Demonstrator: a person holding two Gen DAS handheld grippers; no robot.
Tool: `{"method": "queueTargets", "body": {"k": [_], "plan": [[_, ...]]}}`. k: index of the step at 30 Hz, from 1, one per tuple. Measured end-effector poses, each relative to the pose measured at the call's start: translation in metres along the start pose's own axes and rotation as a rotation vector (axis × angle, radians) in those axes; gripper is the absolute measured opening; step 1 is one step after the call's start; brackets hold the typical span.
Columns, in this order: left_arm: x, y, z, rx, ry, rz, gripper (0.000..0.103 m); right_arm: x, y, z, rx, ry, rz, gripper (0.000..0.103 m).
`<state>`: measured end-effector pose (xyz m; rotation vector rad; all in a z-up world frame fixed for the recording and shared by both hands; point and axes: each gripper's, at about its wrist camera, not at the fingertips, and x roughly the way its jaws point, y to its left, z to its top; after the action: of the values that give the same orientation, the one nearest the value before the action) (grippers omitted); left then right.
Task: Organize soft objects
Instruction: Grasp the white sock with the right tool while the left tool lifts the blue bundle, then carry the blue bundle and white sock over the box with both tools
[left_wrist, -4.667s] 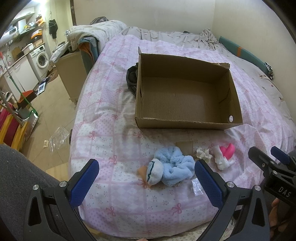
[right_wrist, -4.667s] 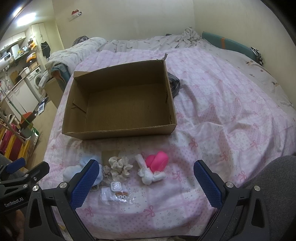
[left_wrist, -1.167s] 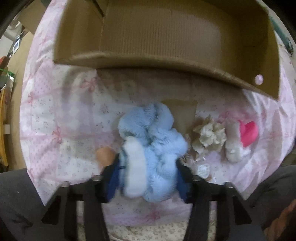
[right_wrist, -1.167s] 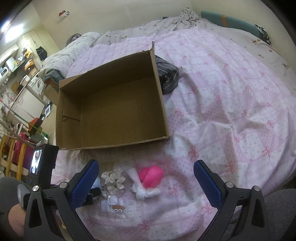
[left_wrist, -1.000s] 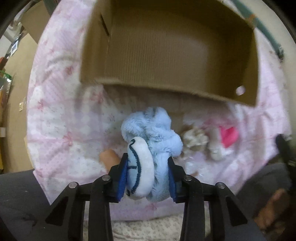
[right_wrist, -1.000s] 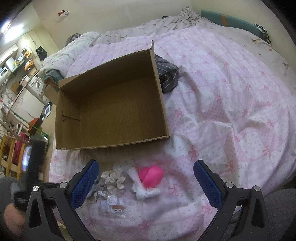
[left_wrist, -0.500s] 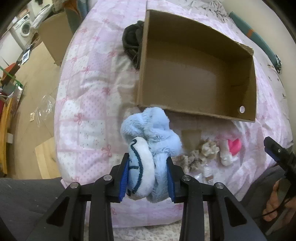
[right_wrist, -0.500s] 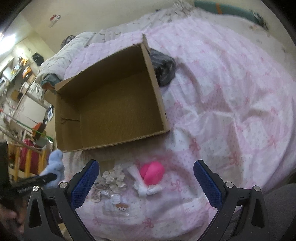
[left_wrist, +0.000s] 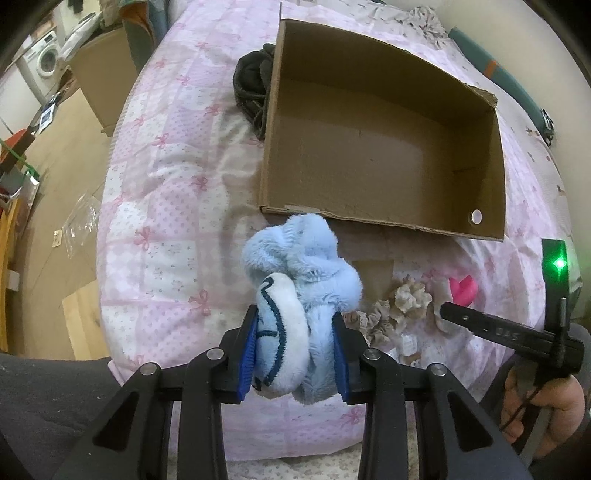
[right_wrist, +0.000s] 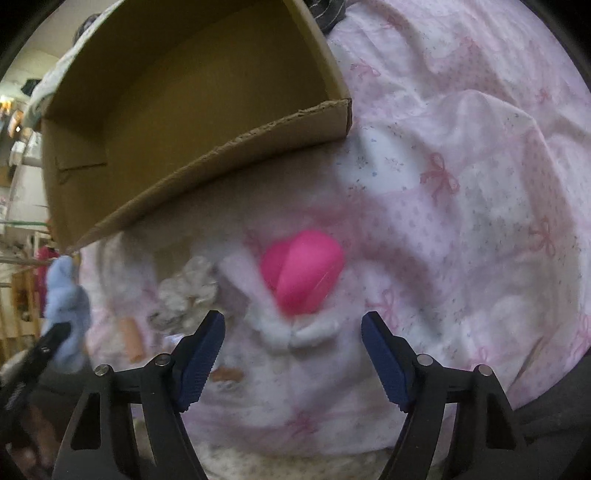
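My left gripper (left_wrist: 295, 354) is shut on a fluffy light-blue plush (left_wrist: 301, 295) with a white, navy-trimmed part, and holds it above the pink bedspread, just short of the near wall of an open cardboard box (left_wrist: 384, 221). The plush also shows at the left of the right wrist view (right_wrist: 66, 306). My right gripper (right_wrist: 293, 354) is open, low over a pink heart-shaped soft piece with white arms (right_wrist: 303, 269), which lies just beyond its fingertips. A beige scrunchie (right_wrist: 188, 291) lies to its left. Both show in the left wrist view: heart (left_wrist: 463, 290), scrunchie (left_wrist: 402, 306).
The box (right_wrist: 207, 158) is empty. A dark garment (left_wrist: 253, 85) lies against its far left side. Small plastic packets (left_wrist: 408, 345) lie near the scrunchie. The bed edge drops to the floor on the left, where a cardboard carton (left_wrist: 107, 77) stands.
My left gripper closed on the blue plush and lifted it off the bed toward the box. My right gripper has dropped down close to the pink heart and narrowed somewhat.
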<state>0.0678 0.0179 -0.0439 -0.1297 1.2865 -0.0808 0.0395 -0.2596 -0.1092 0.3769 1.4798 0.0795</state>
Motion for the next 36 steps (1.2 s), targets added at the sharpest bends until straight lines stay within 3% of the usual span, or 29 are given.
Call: {"method": "queueTargets", "body": {"k": [4, 7, 16, 30, 32, 34, 36], "plan": [[0.000, -0.002, 0.000, 0.000, -0.008, 0.001, 0.032, 0.014, 0.007, 0.002, -0.038, 0.025, -0.013, 0.039], [-0.001, 0.000, 0.000, -0.007, -0.011, -0.001, 0.032, 0.014, 0.009, -0.001, -0.046, 0.027, 0.012, 0.023], [-0.003, -0.002, 0.000, -0.009, -0.022, 0.014, 0.032, -0.031, 0.024, -0.020, -0.092, -0.058, 0.166, 0.021], [-0.008, 0.002, -0.004, -0.026, -0.074, 0.086, 0.032, -0.055, 0.029, -0.025, -0.156, -0.150, 0.181, 0.021], [-0.018, 0.003, -0.005, -0.043, -0.122, 0.080, 0.032, -0.063, 0.032, -0.026, -0.174, -0.181, 0.200, 0.022], [-0.043, 0.004, -0.007, -0.066, -0.229, 0.045, 0.032, -0.073, 0.034, -0.026, -0.183, -0.225, 0.242, 0.022], [-0.061, -0.004, -0.007, -0.028, -0.303, 0.069, 0.032, -0.089, 0.037, -0.027, -0.196, -0.310, 0.301, 0.022]]}}
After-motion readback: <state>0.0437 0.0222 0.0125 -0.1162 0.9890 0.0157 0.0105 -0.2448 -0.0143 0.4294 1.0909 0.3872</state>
